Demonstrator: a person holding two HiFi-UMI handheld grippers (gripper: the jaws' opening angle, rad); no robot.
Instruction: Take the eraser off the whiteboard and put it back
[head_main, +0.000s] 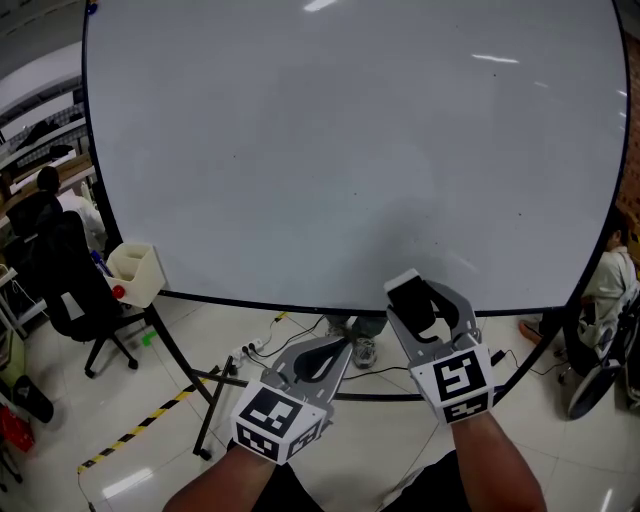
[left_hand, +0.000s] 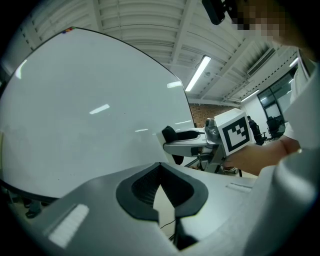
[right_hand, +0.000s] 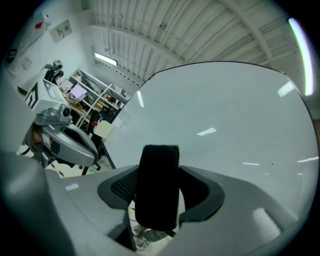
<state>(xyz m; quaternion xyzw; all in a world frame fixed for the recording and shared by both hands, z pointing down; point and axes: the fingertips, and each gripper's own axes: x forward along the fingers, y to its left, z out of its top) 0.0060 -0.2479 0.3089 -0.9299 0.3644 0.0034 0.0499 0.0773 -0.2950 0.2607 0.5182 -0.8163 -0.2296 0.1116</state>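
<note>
Right gripper (right_hand: 159, 202) pinches eraser (right_hand: 158, 175) — black felt, white back.

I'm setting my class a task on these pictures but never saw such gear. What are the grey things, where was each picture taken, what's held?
No robot here: a person holds a grey two-jaw tool in each hand. One picture looks down from the person's head; the others come from a camera on each tool. Ahead stands a blank whiteboard. The right tool grips a black eraser. The left tool is shut and empty. The patterned cubes belong to the tools.
</note>
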